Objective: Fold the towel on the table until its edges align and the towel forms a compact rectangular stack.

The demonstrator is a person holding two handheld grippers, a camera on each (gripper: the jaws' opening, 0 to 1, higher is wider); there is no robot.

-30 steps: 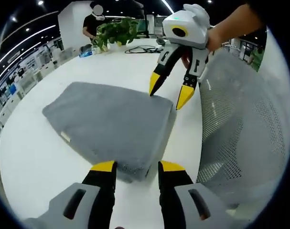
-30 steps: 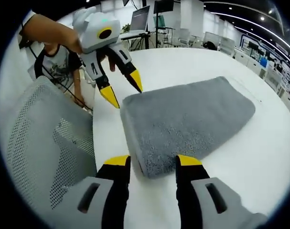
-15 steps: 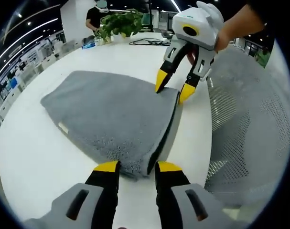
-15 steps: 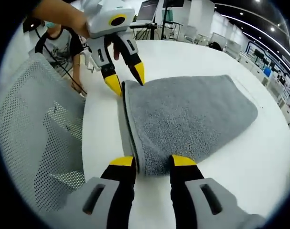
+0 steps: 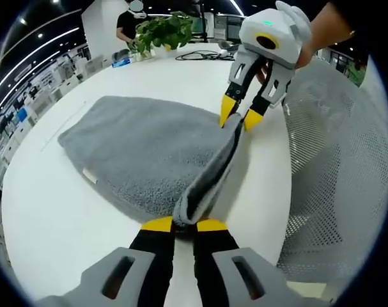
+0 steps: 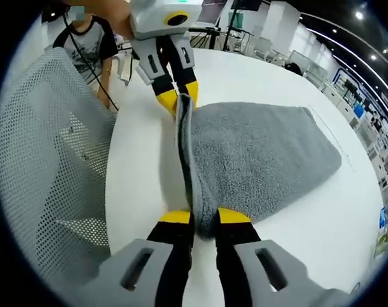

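Towel pinched at both corners by your left gripper and right gripper, mesh chair beside desk, plant far back.

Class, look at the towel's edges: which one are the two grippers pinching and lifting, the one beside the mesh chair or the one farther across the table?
The edge beside the mesh chair: the left gripper and right gripper each clamp a corner of the towel there, raising it; the far edge lies flat.

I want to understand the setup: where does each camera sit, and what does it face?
Left gripper view: rides on the left gripper, facing along the towel edge it pinches toward the right gripper; a hand holds that one.
Right gripper view: rides on the right gripper, facing back along that edge to the left gripper.
Shared: towel, table, mesh chair, both grippers.
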